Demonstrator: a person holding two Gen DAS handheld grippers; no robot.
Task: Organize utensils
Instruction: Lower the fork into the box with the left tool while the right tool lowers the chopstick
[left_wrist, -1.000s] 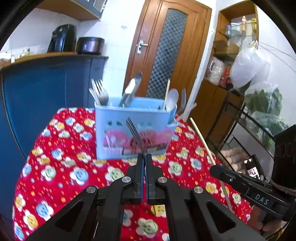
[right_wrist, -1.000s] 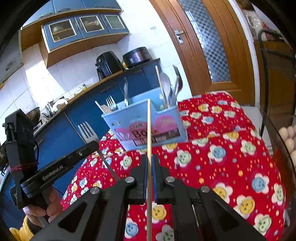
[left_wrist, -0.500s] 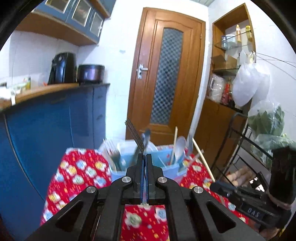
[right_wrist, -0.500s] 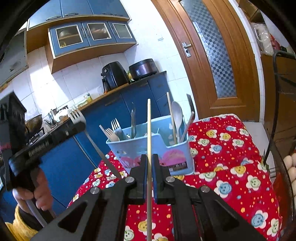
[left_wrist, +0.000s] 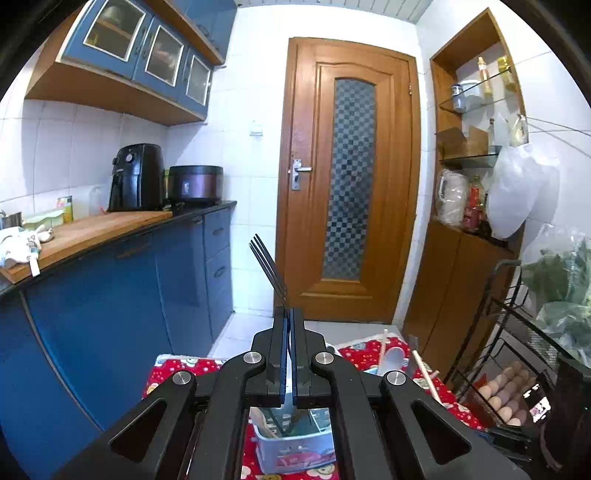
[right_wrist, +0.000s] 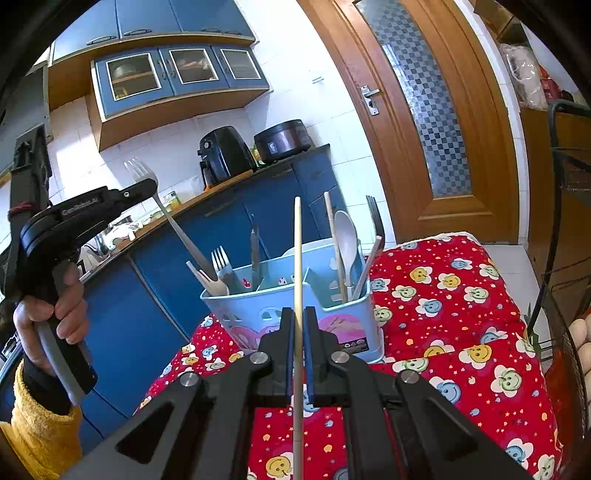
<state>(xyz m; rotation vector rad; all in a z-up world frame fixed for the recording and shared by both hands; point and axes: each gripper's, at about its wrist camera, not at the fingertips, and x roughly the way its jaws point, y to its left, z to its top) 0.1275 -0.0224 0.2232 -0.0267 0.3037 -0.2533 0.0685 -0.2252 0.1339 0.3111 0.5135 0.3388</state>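
My left gripper is shut on a metal fork, tines up. In the right wrist view the left gripper holds that fork with its handle reaching down into the left compartment of the light blue utensil caddy. The caddy also shows under the left gripper. My right gripper is shut on a wooden chopstick, upright just in front of the caddy. The caddy holds forks, a knife, a white spoon and a chopstick.
The caddy stands on a table with a red flowered cloth. A blue counter runs along the left. A wire rack with eggs stands at the right, and a wooden door is behind.
My left gripper has risen and moved over the caddy, lowering the fork's handle into its left compartment. My right gripper has tilted a little and kept the chopstick.
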